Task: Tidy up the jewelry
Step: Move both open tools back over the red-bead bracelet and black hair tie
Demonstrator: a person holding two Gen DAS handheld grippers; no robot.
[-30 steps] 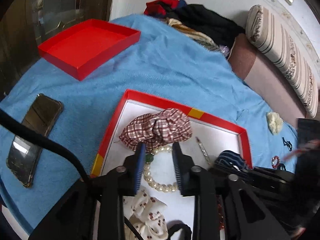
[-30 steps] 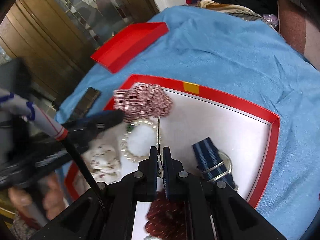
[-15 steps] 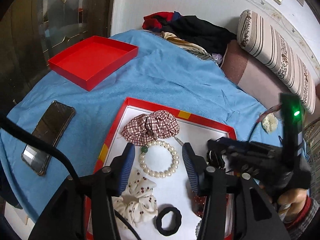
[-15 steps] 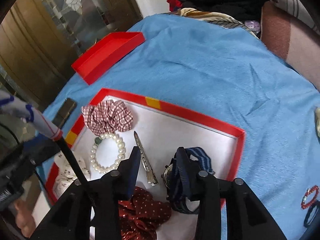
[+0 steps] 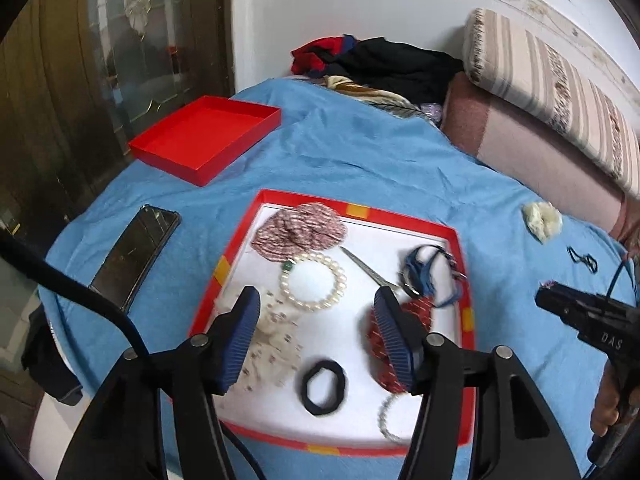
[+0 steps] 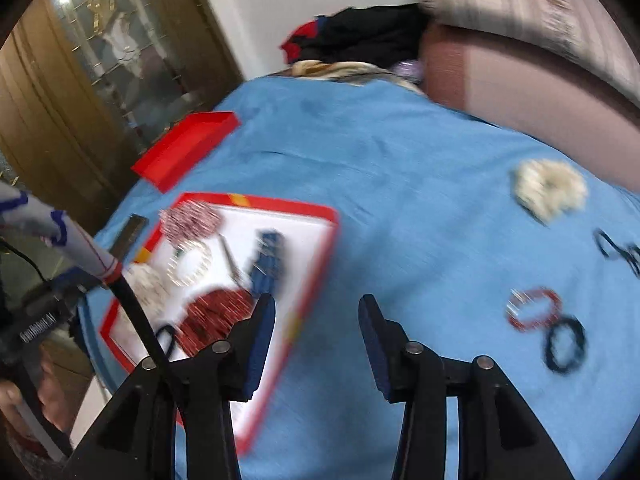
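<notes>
Both claws hang released: the left gripper (image 5: 316, 312) above the red-rimmed tray (image 5: 404, 218) holding the pearl bracelet (image 5: 313, 281), the right gripper (image 6: 316, 314) over the blue cloth (image 6: 400, 184).

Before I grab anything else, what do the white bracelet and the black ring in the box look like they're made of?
White bracelet: round glossy beads, probably pearl or imitation; the sheen can't tell which, with one green bead. Black ring: matte, soft-looking band, likely a fabric-covered elastic hair tie. Both lie loose on the box's white floor.
</notes>
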